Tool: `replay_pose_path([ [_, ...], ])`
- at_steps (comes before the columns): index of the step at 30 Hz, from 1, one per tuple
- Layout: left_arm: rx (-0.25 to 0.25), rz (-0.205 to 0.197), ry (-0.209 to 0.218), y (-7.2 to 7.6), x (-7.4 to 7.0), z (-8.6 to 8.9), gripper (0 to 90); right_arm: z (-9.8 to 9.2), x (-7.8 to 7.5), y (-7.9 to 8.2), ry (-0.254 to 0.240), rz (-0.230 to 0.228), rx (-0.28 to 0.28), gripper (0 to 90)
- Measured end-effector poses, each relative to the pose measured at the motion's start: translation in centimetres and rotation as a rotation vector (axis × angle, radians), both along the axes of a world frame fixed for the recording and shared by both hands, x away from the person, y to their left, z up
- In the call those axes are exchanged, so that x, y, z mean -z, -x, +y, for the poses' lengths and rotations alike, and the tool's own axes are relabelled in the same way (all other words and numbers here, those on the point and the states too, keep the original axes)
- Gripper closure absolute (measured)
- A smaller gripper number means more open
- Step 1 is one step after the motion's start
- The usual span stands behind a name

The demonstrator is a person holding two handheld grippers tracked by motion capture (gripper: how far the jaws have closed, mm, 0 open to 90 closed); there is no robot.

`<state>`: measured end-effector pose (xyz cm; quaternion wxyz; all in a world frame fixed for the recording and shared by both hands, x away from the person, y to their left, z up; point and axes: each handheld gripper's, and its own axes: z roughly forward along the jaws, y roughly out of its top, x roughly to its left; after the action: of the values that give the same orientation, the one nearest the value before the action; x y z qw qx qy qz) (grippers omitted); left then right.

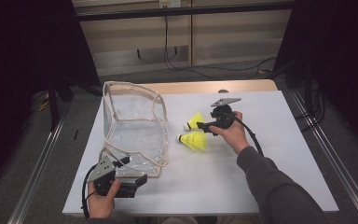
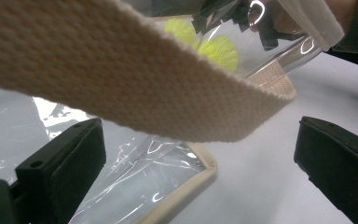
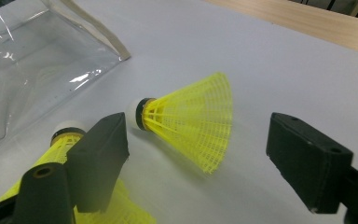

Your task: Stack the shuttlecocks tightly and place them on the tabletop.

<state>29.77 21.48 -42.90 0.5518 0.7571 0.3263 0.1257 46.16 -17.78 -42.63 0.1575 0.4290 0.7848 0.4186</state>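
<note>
Left hand-held gripper (image 1: 135, 181) sits jaws apart at the clear bag's (image 1: 133, 126) near corner, strap (image 2: 168, 88) above them. Farther out, right hand-held gripper (image 1: 200, 125), also apart, straddles one yellow shuttlecock (image 3: 191, 119) lying on the white tabletop (image 1: 261, 154) beside another (image 1: 194, 140).

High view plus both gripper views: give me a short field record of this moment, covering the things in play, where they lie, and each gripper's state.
surface: white board on a wooden table
bag: clear plastic bag with beige webbing trim, standing open at the board's left
shuttlecocks: two yellow, lying on their sides right of the bag, outside it; far shuttlecock, near shuttlecock
left gripper: jaws open, at the bag's near corner, beige strap hanging above them
right gripper: jaws open, astride the far shuttlecock, pads not touching it
</note>
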Motion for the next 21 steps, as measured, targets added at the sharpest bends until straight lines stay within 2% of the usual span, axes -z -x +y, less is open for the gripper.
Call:
replay_pose_path([
  [5,0.0,-0.001,-0.002,-0.02,0.01,-0.02,2.0,0.1,0.12,-0.14,0.002,0.002,-0.021,30.3],
  [7,0.001,-0.001,-0.003,-0.02,0.0,0.0,1.9,0.22,0.11,-0.12,0.006,-0.006,-0.034,39.1],
  [10,0.003,0.0,-0.008,-0.03,-0.03,0.02,1.9,0.43,0.16,-0.14,0.017,-0.008,-0.04,45.1],
  [16,0.002,0.002,-0.009,-0.01,-0.07,0.03,2.0,0.64,0.56,-0.38,0.025,0.005,-0.057,50.8],
  [21,0.001,0.002,-0.009,-0.01,-0.07,0.01,2.0,0.86,0.89,-0.59,0.029,0.019,-0.075,59.4],
])
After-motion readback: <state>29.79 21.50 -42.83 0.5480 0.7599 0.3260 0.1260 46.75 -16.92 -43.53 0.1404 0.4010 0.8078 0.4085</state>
